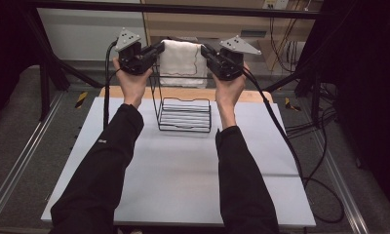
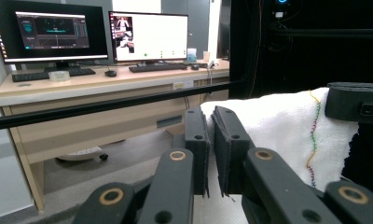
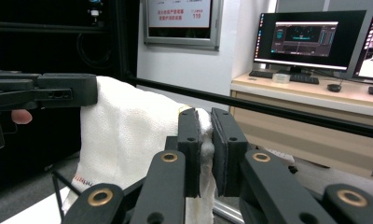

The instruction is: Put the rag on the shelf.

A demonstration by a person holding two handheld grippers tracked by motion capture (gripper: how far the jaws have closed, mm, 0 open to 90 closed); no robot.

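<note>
My left tongs [image 1: 160, 48] and right tongs [image 1: 205, 50] were clamped on the white stitched-edge cloth towel [image 1: 182, 61], directly above the black wire rack [image 1: 184, 114] on the white table [image 1: 183, 175].

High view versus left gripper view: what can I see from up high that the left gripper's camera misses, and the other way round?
From the high view alone: the black wire rack on the white table, and the person's sleeves.

From the left gripper view alone: two monitors and keyboards on a wooden desk.

Both share the white towel. The left gripper and the right gripper each pinch one of its top corners.
</note>
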